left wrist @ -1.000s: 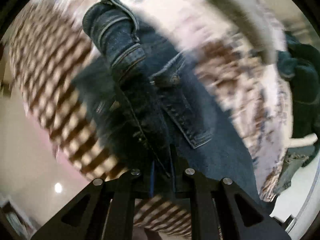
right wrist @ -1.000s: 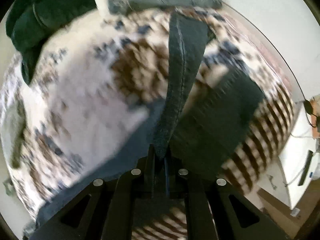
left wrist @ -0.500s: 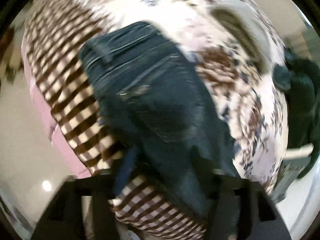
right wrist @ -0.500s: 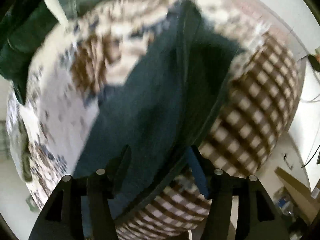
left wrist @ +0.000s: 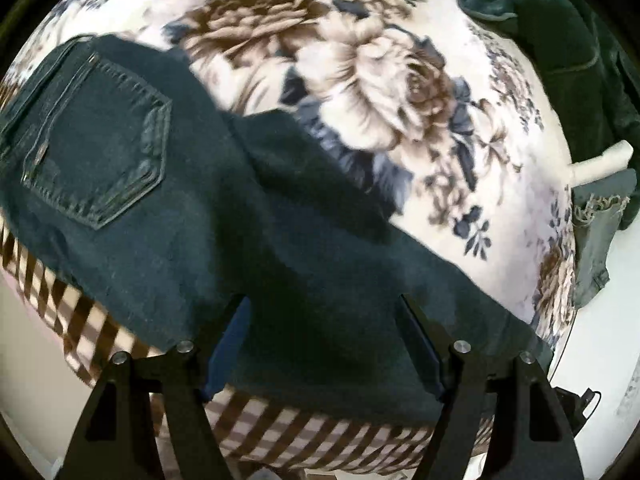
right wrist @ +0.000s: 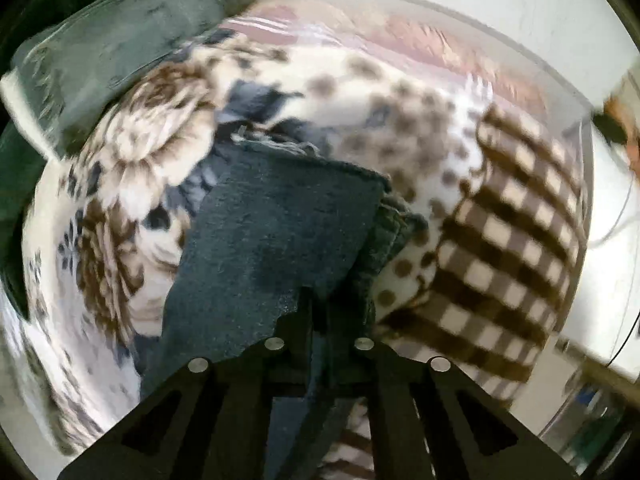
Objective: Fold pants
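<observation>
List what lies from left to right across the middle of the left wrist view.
Dark blue denim jeans with a stitched back pocket → cream blanket printed with brown flowers → dark green garment.

Through the right wrist camera we are seeing our right tongs [right wrist: 320, 312] pinching the dark denim pants [right wrist: 276, 232], their jaws drawn close together on a fold of the cloth near the leg end. The frayed hem [right wrist: 280, 146] is lying ahead of us on the floral blanket [right wrist: 132, 152] covering the bed. A brown checked border [right wrist: 508, 240] is running along the bed's right edge. Another grey-blue garment [right wrist: 116, 40] is resting at the far left corner.
</observation>
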Demonstrator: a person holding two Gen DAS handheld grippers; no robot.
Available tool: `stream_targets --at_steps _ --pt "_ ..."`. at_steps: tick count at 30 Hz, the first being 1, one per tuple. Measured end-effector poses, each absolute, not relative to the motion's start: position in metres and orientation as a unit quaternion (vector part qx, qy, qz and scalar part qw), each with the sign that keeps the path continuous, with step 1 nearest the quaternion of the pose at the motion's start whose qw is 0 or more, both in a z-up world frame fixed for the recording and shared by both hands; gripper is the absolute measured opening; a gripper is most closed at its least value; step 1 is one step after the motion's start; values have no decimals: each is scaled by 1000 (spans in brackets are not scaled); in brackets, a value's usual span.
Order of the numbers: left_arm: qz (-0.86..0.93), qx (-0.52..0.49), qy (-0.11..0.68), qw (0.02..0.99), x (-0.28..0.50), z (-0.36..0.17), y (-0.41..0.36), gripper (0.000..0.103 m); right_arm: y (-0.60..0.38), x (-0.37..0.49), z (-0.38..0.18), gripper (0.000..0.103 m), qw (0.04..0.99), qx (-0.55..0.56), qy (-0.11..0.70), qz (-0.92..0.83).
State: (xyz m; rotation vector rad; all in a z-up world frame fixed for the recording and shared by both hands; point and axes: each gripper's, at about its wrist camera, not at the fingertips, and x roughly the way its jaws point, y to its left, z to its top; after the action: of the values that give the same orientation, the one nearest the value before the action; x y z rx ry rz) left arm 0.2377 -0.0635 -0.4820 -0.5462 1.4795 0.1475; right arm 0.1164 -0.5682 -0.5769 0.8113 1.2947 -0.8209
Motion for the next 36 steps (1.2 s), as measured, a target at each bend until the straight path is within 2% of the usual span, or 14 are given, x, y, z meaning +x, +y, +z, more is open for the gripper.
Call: stream_targets --at_steps 2,5,6,7,9,15,21,22,23,25,26,31,33,36 --pt "78 -241 665 703 223 -482 -52 72 -560 116 -575 5 631 304 605 -378" --pt "113 -240 667 697 209 -480 -21 72 -545 107 -579 8 601 351 634 -338" --pt "124 -240 665 696 206 -480 -10 72 -532 104 -579 18 592 380 642 -305" --pt "137 -241 663 696 203 -478 2 72 -519 102 -576 34 590 394 645 -284" --pt "168 -242 653 698 196 -472 33 72 -487 100 -566 44 598 409 645 -245" --pt "238 -249 621 704 186 -466 116 72 -375 98 -566 44 580 449 670 -117" --pt "243 -310 600 696 196 -497 178 72 -327 88 -599 44 539 500 665 -132" --pt "240 -325 597 694 198 -505 184 65 -327 87 -603 43 535 503 661 -151" --pt "235 -342 590 693 198 -510 191 53 -316 82 -609 41 537 509 652 -165" --pt "235 -364 579 690 193 -513 198 37 -312 77 -607 15 543 502 644 -196" --pt "235 -369 572 694 188 -510 199 26 -311 79 -603 13 551 497 640 -200" --pt "197 -371 553 720 166 -477 197 12 -297 96 -556 9 608 423 641 -200" --pt "189 -372 561 715 160 -479 204 13 -293 99 -544 9 616 397 651 -201" --pt "186 -388 591 682 157 -511 215 16 -287 109 -573 11 570 362 711 -194"
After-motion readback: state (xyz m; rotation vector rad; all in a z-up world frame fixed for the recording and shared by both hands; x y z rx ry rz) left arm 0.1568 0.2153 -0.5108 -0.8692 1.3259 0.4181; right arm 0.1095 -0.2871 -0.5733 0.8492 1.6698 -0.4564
